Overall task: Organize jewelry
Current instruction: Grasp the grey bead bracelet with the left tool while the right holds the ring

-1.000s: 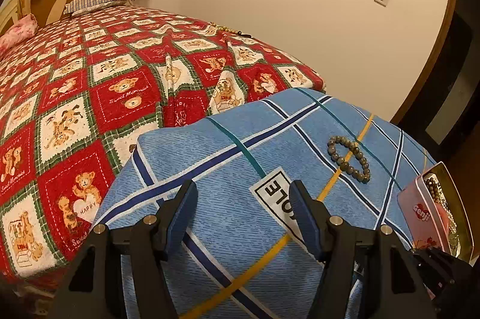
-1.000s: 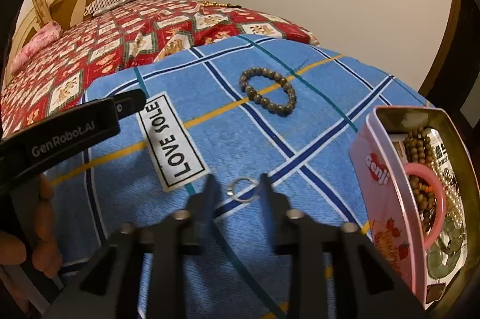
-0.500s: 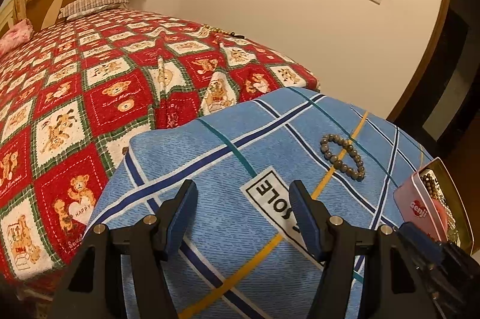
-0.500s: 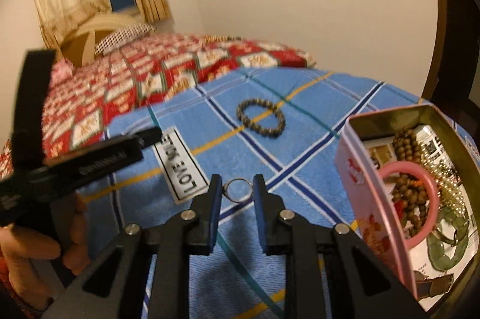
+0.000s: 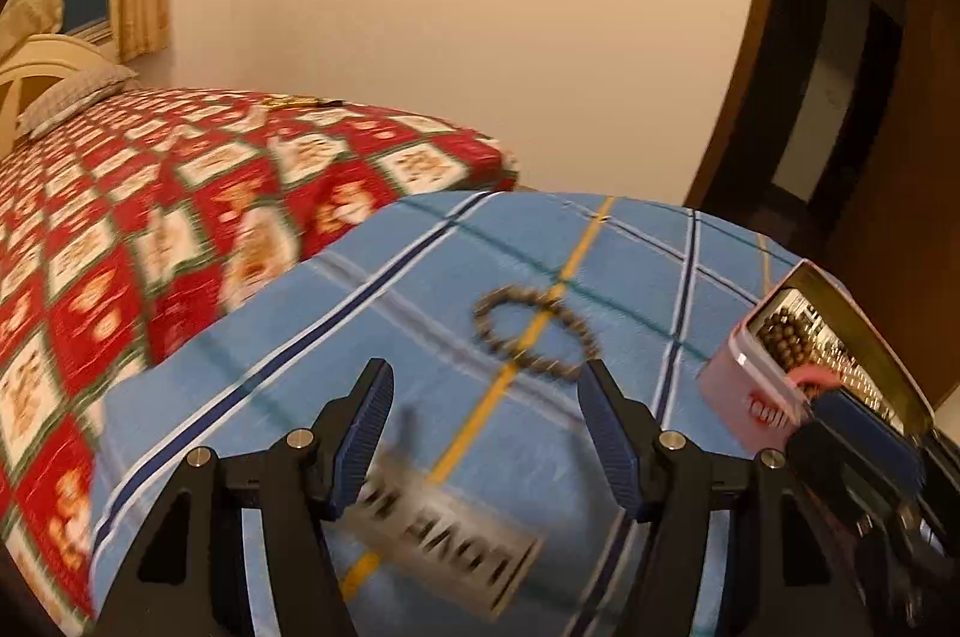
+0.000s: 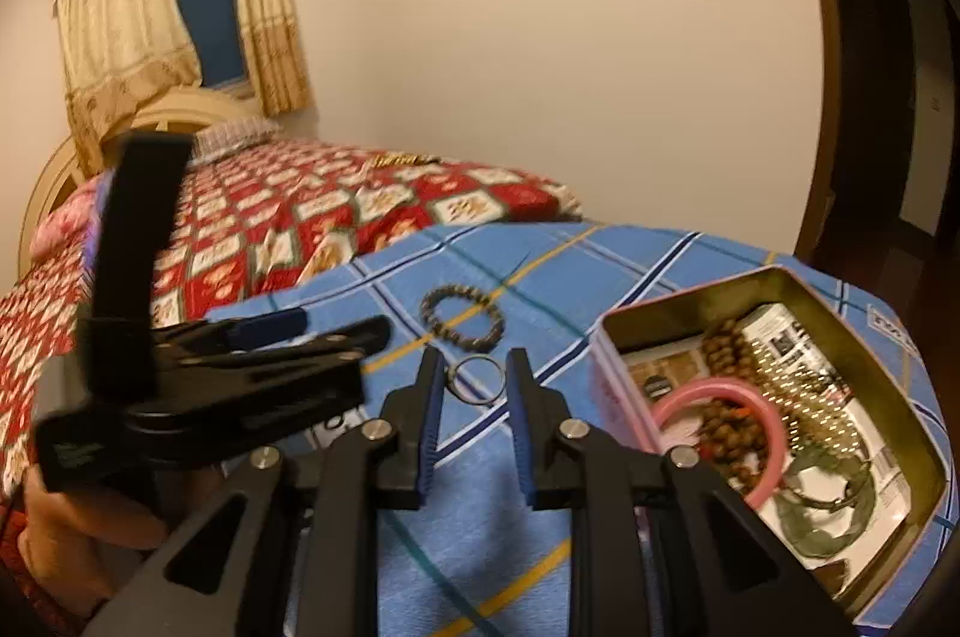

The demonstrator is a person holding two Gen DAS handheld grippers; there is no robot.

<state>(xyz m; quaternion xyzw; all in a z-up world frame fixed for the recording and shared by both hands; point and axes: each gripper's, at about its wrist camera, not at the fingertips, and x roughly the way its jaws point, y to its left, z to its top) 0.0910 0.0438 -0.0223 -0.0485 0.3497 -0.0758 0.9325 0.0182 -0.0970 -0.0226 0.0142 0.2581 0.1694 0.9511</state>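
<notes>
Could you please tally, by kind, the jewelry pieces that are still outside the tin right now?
Bead bracelets: 1, the bead bracelet lying on the blue cloth.
Metal rings: 1, the ring held between the fingers of the right tool, above the cloth.
Total: 2 pieces outside the tin.

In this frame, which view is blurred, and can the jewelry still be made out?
Left wrist view: motion blur smears the bead bracelet, the label and the bedspread; the left gripper stays sharp. Right wrist view: sharper, with the ring clear between the right gripper fingers and the tin contents readable; only the other gripper is blurred. Both bend straight edges.
</notes>
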